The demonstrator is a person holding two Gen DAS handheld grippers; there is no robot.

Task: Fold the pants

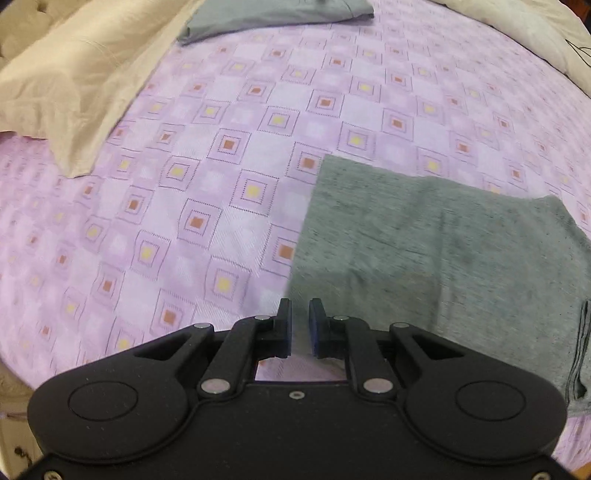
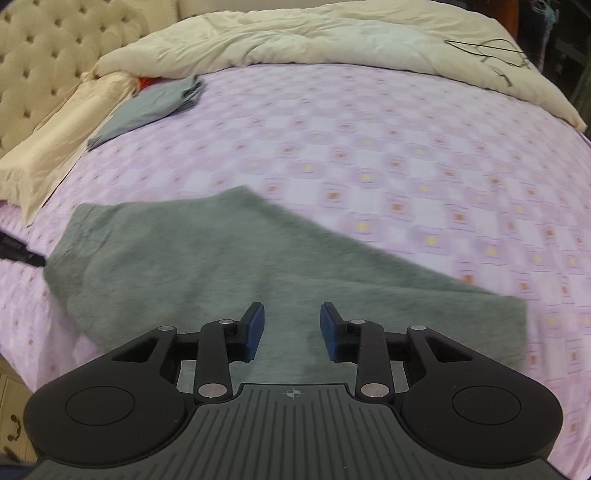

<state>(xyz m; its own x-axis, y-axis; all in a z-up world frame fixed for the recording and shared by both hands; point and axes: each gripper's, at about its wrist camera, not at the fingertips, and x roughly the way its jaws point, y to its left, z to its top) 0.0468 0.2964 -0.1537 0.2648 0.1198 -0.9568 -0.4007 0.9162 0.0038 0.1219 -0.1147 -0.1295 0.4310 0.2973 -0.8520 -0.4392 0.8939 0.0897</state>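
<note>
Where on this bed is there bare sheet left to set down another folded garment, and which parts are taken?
Bare purple sheet runs between the grey pants near the front and the cream duvet at the back. Crowded: the left side, with the pillow and the folded grey-blue garment beside it. Both grippers, left and right, hold nothing.

I'm looking down on a bed covered by a lilac bedspread (image 2: 388,147) patterned with small squares, yellow and rust-coloured at their centres. A cream duvet (image 2: 332,40) is bunched along the far edge, with a thin dark cable (image 2: 491,51) lying on it. At the left a tufted cream headboard (image 2: 40,48) stands behind a beige pillow (image 1: 74,85) (its satin catches the light). Beside the pillow lies a folded blue-grey garment (image 2: 151,107). The lighting is soft and even, indoors.
</note>
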